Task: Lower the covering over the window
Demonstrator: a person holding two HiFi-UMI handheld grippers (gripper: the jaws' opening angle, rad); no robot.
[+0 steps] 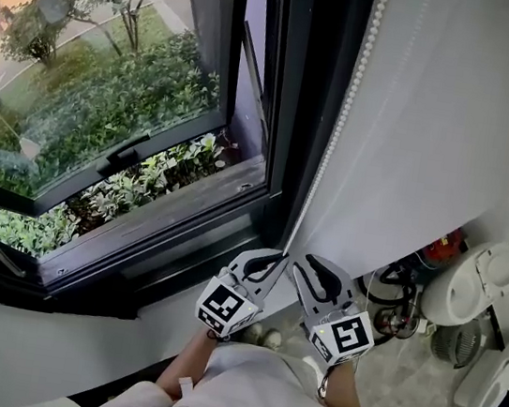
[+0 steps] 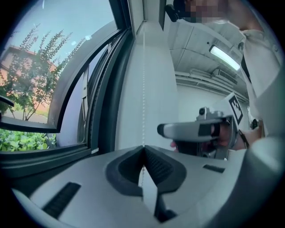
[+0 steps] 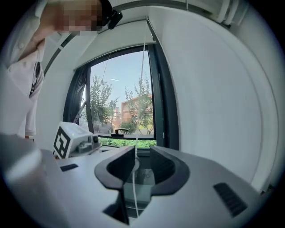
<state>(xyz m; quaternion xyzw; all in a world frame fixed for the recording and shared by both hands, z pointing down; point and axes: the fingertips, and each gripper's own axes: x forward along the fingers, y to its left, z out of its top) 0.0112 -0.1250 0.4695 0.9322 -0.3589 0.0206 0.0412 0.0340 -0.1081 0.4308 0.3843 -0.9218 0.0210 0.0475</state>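
A white bead chain (image 1: 340, 125) hangs down the dark window frame's right side, next to the white wall. My left gripper (image 1: 276, 260) is shut on the bead chain (image 2: 143, 89), which runs straight up from its closed jaws (image 2: 143, 149). Just to the right, my right gripper (image 1: 301, 266) stands open. In the right gripper view the chain (image 3: 143, 58) drops through the gap between the right gripper's jaws (image 3: 142, 153), close to the left one and not pinched. The window glass (image 3: 124, 102) shows uncovered. The two grippers sit side by side, nearly at the same height.
The window sash (image 1: 109, 100) is swung open outward, with its black handle (image 1: 130, 151) above the sill. White appliances (image 1: 479, 288) and a red object (image 1: 443, 245) stand on the floor at the right. The person's sleeves (image 1: 245, 396) fill the bottom.
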